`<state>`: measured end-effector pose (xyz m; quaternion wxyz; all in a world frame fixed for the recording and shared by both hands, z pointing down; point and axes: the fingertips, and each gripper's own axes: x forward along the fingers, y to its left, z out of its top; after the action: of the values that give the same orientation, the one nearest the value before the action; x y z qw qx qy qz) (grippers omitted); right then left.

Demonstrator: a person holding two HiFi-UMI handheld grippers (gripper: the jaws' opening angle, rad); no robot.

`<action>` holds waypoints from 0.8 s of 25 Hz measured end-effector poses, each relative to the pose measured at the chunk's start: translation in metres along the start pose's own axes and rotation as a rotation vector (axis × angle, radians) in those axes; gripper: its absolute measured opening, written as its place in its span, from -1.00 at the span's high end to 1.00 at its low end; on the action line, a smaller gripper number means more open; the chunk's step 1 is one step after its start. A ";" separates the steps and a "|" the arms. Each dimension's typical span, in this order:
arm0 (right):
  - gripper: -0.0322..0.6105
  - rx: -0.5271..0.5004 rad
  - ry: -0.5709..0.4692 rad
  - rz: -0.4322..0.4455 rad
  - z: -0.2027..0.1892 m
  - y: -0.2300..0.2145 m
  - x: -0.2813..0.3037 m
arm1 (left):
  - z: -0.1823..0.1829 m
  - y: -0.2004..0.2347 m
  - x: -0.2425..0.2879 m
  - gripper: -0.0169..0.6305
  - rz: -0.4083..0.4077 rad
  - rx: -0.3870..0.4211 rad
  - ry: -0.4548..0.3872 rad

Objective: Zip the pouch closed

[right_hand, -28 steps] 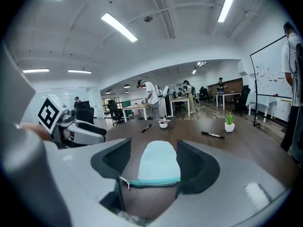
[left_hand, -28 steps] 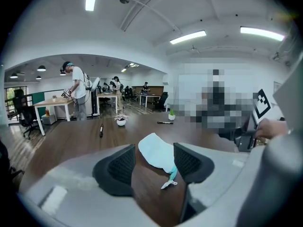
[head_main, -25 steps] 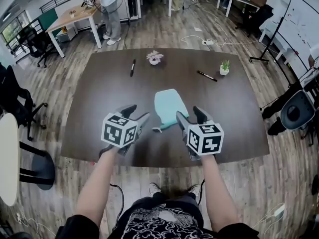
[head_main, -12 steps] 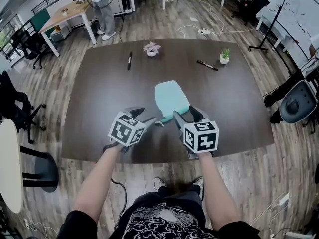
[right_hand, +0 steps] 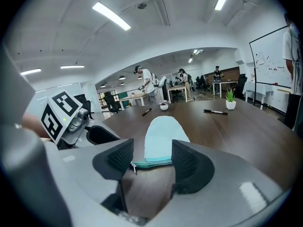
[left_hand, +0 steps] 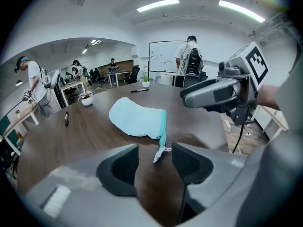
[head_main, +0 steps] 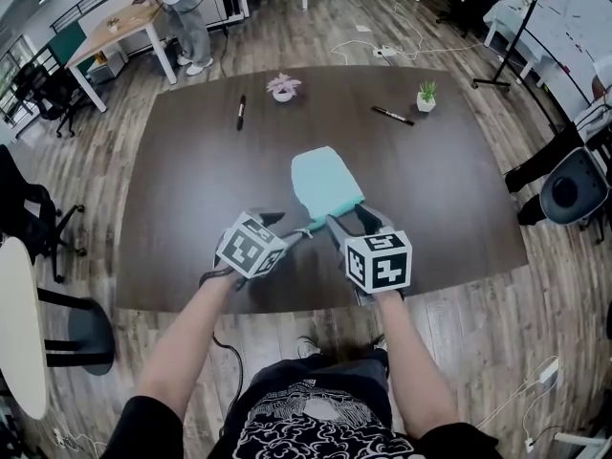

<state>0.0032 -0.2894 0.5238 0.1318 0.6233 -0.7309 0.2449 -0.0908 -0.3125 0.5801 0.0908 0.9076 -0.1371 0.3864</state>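
Two sets of jaws apart, both just been closing; left gripper (head_main: 285, 228) has the zipper pull (left_hand: 160, 154) between them, unpinched; right gripper (head_main: 352, 218) straddles the zipper edge (right_hand: 151, 163), not clamped; light-blue pouch (head_main: 325, 182) lies flat mid-way across the table (head_main: 191, 180).

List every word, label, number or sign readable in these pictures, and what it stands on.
No text can be read anywhere.
White whiteboard: dark handwriting, too small to read.
Two black-and-white marker cubes: square code patterns, no letters.
Black T-shirt: white swirling print, no legible words.
Pale blue fabric pouch: no label visible.
Two black marker pens: any print too small to tell.
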 end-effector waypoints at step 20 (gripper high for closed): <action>0.15 0.041 0.034 -0.074 -0.023 -0.022 -0.001 | -0.023 -0.010 0.040 0.63 -0.096 0.063 0.089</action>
<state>0.0219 -0.2789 0.5465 0.1404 0.6484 -0.6997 0.2652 -0.0772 -0.3043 0.6241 0.0869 0.8975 -0.0771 0.4255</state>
